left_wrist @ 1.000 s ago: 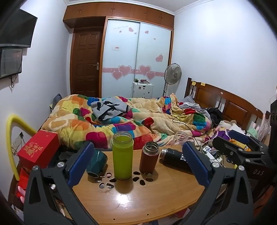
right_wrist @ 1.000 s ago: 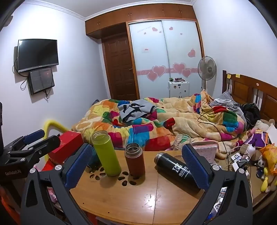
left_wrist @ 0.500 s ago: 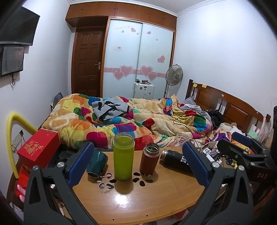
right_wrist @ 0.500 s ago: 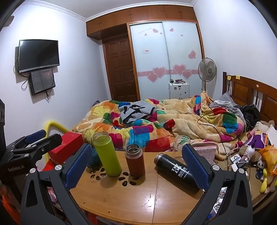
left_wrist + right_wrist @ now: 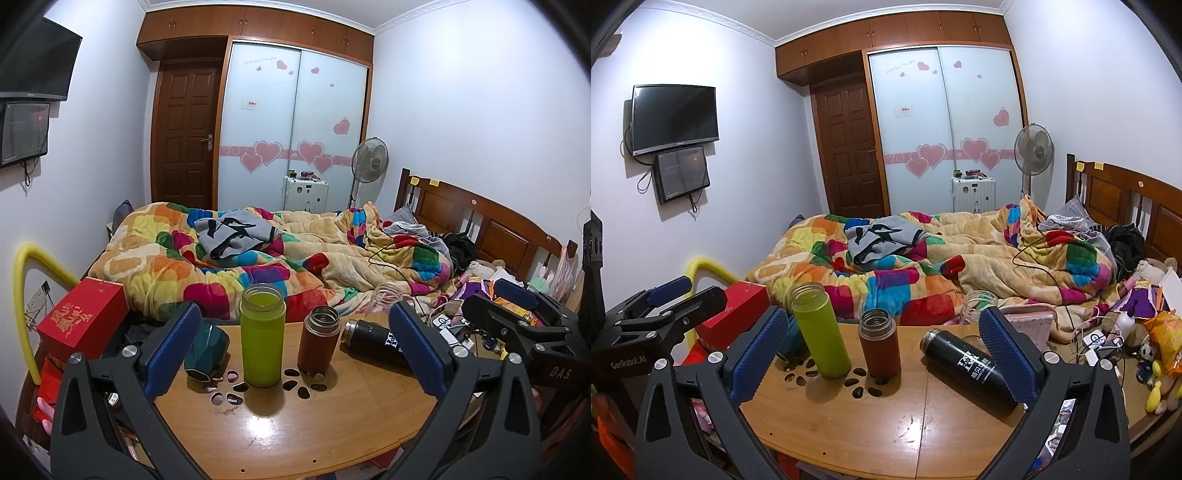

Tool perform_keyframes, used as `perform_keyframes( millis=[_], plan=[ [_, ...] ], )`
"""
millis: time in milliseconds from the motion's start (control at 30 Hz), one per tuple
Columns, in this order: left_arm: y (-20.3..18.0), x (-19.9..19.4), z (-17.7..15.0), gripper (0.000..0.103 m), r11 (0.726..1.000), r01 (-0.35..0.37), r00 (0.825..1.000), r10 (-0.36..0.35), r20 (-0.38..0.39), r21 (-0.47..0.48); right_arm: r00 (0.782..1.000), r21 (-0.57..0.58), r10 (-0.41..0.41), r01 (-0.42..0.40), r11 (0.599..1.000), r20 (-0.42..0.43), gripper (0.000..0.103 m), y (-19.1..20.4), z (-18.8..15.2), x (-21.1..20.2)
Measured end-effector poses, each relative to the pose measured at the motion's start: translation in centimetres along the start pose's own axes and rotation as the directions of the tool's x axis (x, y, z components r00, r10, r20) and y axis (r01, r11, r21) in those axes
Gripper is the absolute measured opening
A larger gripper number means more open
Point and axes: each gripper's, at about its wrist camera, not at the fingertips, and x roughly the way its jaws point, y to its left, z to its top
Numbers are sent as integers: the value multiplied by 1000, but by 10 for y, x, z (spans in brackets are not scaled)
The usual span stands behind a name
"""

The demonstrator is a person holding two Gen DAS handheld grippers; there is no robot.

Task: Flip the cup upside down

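On the round wooden table (image 5: 295, 435) a tall green cup (image 5: 262, 334) and a shorter brown cup (image 5: 318, 339) stand upright, mouths open upward. A black bottle (image 5: 373, 338) lies on its side to the right. A dark teal faceted cup (image 5: 207, 350) lies tilted at the left. My left gripper (image 5: 293, 345) is open and empty, short of the cups. My right gripper (image 5: 882, 354) is open and empty; the green cup (image 5: 820, 328), brown cup (image 5: 880, 343) and black bottle (image 5: 967, 365) lie ahead between its fingers.
A clear glass jar (image 5: 977, 304) stands at the table's far edge. A red box (image 5: 83, 317) sits left of the table. A bed with a colourful quilt (image 5: 258, 266) lies behind. Cables and clutter (image 5: 1108, 339) cover the right side. Each gripper shows in the other's view.
Both cameras have risen slightly and tilted, so the cups sit a little lower in view. Both grippers stay open; nothing on the table has moved.
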Motion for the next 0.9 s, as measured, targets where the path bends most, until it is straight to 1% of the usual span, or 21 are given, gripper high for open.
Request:
perform_keyframes(
  millis=[900],
  plan=[
    [-1,0,0,103,1000,2,1000,-2,1,4,1000,-2,-1,1,1000,7,103,1,-1,-2]
  ],
)
